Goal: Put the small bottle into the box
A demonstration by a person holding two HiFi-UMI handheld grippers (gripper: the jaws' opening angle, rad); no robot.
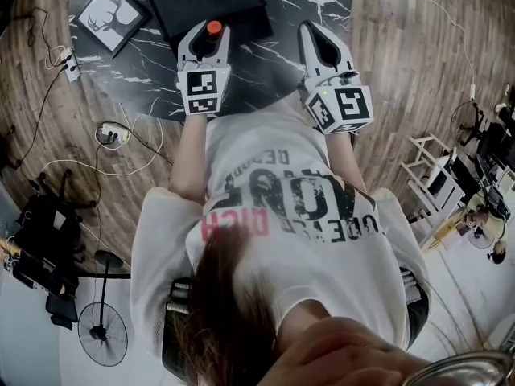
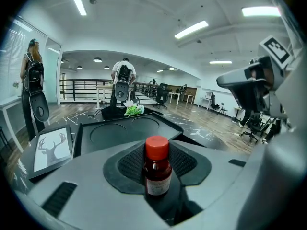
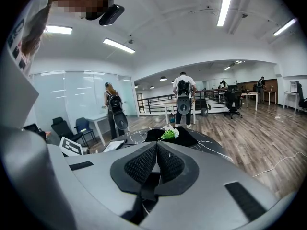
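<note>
left hand-held gripper [image 2: 157, 158] nearest, jaws clamped on the small dark bottle with a red cap [image 2: 157, 169], held upright at the near edge of the flat black box [image 2: 120, 131] on the black marble desk [image 1: 282, 55]. right hand-held gripper [image 3: 156, 150] alongside, jaws together, empty.

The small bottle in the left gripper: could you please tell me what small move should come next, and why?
Probably ease the left gripper forward over the black box: its jaws grip the small bottle upright, and the box lies just ahead.
</note>
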